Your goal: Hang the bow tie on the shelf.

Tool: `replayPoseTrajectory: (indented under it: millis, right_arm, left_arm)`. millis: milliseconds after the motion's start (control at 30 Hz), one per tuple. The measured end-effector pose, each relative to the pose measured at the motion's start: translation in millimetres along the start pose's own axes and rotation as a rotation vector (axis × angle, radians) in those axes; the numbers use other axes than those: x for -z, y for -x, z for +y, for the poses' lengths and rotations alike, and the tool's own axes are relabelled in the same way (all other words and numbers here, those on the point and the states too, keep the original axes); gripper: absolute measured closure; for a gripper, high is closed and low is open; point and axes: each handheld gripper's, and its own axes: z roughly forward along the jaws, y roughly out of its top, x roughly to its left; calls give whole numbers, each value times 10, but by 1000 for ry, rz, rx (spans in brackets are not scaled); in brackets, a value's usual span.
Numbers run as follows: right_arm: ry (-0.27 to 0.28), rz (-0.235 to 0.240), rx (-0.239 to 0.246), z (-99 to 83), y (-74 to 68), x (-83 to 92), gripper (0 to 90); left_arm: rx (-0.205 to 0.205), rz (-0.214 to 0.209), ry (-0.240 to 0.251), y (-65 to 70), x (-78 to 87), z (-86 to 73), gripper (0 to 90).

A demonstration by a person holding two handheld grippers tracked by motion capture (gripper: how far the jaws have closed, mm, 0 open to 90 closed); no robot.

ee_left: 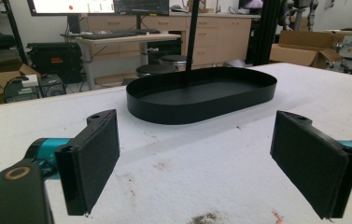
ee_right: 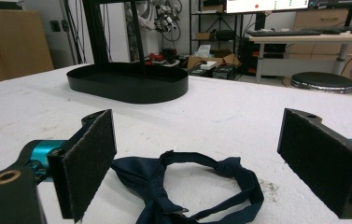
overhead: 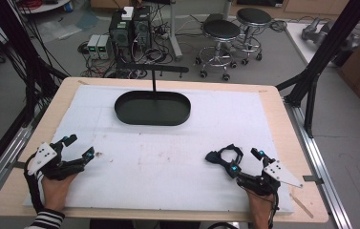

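A dark navy bow tie lies on the white mat at the front right, its strap curled in a loop. My right gripper stands open just behind it, jaws wide apart with the tie low between them and not gripped. My left gripper rests open at the front left with nothing between its pads. A black oval tray sits empty at the far middle of the mat.
A thin black post rises from behind the tray. The white mat covers most of the wooden table. Small brown stains mark the mat near the left gripper. Stools and computers stand on the floor beyond.
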Motion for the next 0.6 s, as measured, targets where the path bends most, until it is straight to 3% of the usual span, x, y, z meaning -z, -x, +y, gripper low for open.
replayPoseTrajectory:
  millis: [600]
  right_arm:
    - [4, -4, -6, 0, 3, 2, 105]
  left_arm:
    - [-12, 2, -6, 9, -6, 3, 160]
